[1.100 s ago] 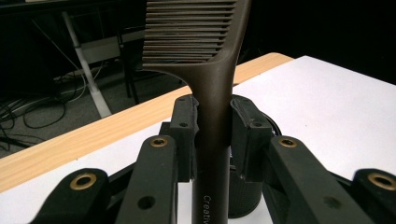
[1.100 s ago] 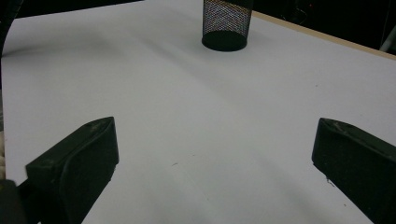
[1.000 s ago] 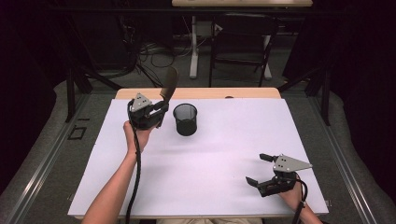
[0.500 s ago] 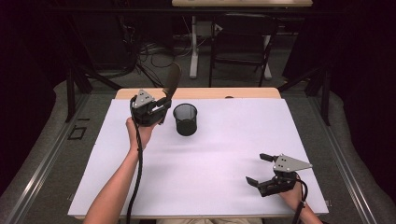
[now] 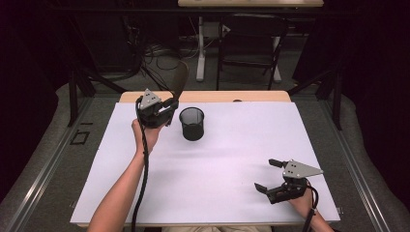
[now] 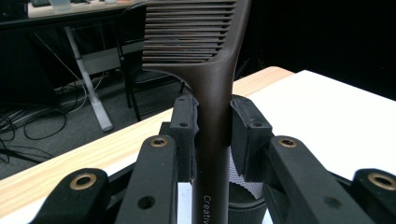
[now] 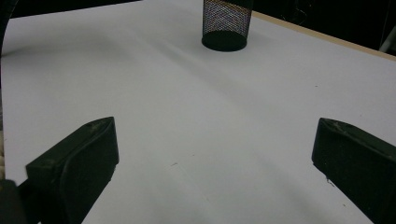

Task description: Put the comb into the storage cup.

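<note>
Comb (image 6: 212, 88) clamped upright — left hand-held gripper (image 6: 214, 128)

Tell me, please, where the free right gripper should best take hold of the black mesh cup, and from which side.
Grip the mesh cup across its round wall, coming level from the right gripper's side. It stands upright with its mouth open upward, and the left gripper holding the comb crowds the other side.
</note>
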